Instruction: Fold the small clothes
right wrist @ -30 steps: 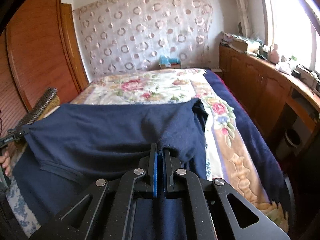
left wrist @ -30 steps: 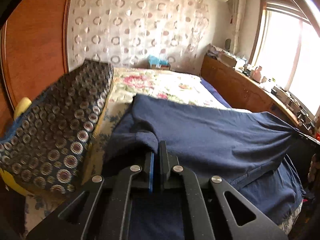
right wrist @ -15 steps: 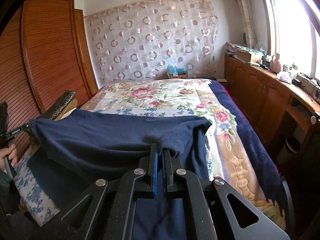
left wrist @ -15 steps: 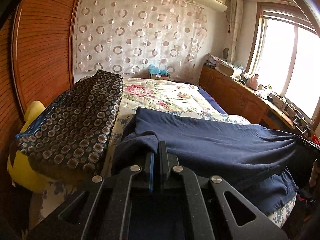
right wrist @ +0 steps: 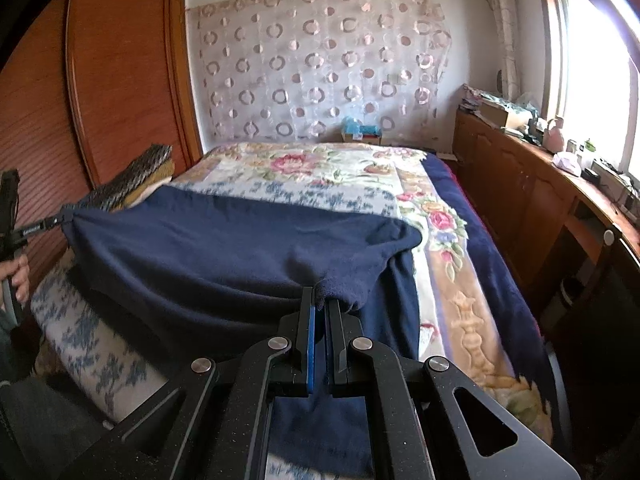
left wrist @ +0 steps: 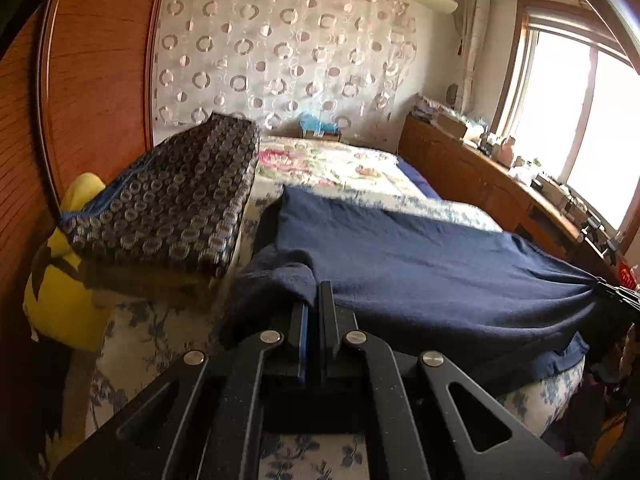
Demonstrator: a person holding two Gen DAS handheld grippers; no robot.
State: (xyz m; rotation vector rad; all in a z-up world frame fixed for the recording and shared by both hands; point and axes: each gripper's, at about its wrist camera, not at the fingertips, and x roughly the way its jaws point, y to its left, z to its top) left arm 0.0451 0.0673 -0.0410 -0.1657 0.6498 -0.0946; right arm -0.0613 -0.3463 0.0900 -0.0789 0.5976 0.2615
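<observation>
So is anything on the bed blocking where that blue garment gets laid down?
Nothing visible does. Both tongs, left and right, grip the navy garment; the floral bedspread beyond is bare. The patterned cushion sits off to the side.

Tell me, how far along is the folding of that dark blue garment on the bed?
Early on. Done: both grippers have hold of the navy garment, the left gripper and right gripper each shut on a bunched edge. In hand: the cloth is stretched between them above the floral bedspread. Left: laying it flat and making the folds; no finished crease is visible yet.
</observation>
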